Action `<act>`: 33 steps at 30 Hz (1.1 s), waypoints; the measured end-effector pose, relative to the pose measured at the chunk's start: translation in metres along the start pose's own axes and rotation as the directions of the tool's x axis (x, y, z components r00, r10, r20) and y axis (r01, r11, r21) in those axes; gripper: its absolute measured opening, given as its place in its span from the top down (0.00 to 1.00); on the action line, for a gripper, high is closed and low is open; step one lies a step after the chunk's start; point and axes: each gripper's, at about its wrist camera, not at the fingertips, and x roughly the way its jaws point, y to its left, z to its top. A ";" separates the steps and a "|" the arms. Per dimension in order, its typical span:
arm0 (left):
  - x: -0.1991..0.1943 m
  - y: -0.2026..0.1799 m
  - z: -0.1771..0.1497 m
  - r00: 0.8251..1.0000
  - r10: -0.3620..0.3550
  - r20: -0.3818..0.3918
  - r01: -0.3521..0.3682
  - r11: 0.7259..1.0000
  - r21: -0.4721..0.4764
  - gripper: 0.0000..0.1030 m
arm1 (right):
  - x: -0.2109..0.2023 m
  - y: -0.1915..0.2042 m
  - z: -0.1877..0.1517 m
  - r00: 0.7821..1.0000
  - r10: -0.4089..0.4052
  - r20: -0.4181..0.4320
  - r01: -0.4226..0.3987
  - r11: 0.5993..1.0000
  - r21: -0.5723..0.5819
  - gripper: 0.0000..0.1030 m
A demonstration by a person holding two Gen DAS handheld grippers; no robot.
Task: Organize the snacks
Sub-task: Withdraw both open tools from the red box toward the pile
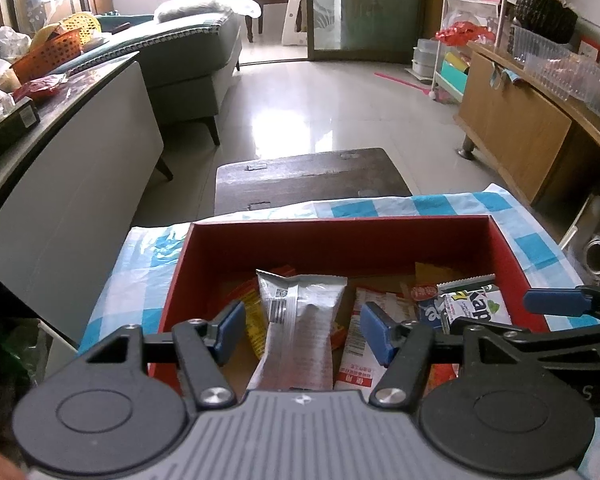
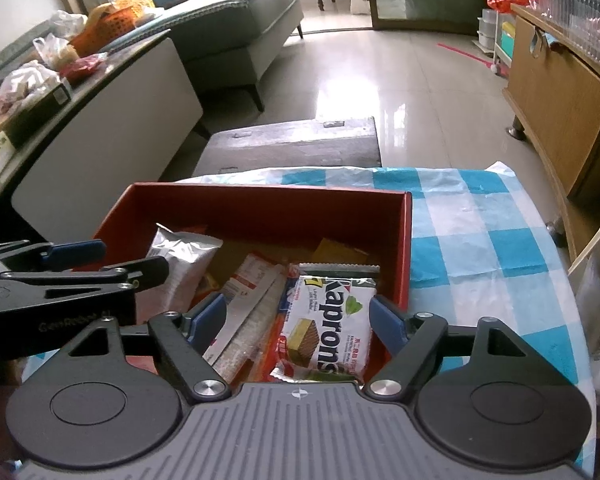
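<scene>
Both tongs, the left gripper [image 1: 302, 328] and right gripper [image 2: 298, 318], hang with jaws apart, gripping nothing, over snack packets [image 2: 328, 320] in a red box [image 1: 340, 228] on a blue-checked tablecloth [image 2: 480, 216], with glossy floor tiles [image 1: 320, 92] and a grey sofa [image 1: 196, 48] beyond.

We hold both grippers side by side, tilted downward and close together. Our left gripper [image 1: 302, 330] has its blue pads [image 1: 230, 330] parted — neither pad presses on anything. Our right gripper [image 2: 298, 322] stands wider, its blue pads [image 2: 386, 326] also clear of contact. In the left wrist view the right one's fingers reach in from the right edge — in the right wrist view the left one's reach in from the left.
</scene>
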 end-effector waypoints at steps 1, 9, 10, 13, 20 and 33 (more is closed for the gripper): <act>-0.002 0.001 -0.001 1.000 -0.001 0.002 0.001 1.000 -0.002 0.44 | -0.001 0.001 0.000 1.000 0.001 0.002 -0.001 1.000 -0.001 0.19; -0.013 0.002 -0.007 1.000 0.005 0.013 -0.005 1.000 0.001 0.44 | -0.009 0.007 -0.005 1.000 0.009 0.008 -0.009 1.000 -0.013 0.18; -0.015 0.003 -0.008 1.000 0.003 0.015 -0.003 1.000 -0.001 0.44 | -0.010 0.007 -0.005 1.000 0.009 0.008 -0.009 1.000 -0.014 0.18; -0.022 0.005 -0.011 1.000 -0.001 0.018 0.001 1.000 -0.015 0.44 | -0.015 0.010 -0.008 1.000 0.013 0.012 -0.013 1.000 -0.011 0.18; -0.041 0.013 -0.027 1.000 -0.019 0.017 0.019 1.000 -0.022 0.44 | -0.026 0.018 -0.018 0.999 0.032 0.019 -0.032 0.999 -0.015 0.16; -0.071 0.027 -0.086 0.998 -0.031 -0.061 0.031 1.000 -0.006 0.44 | -0.043 0.044 -0.068 0.998 0.038 -0.055 -0.040 0.998 -0.039 0.16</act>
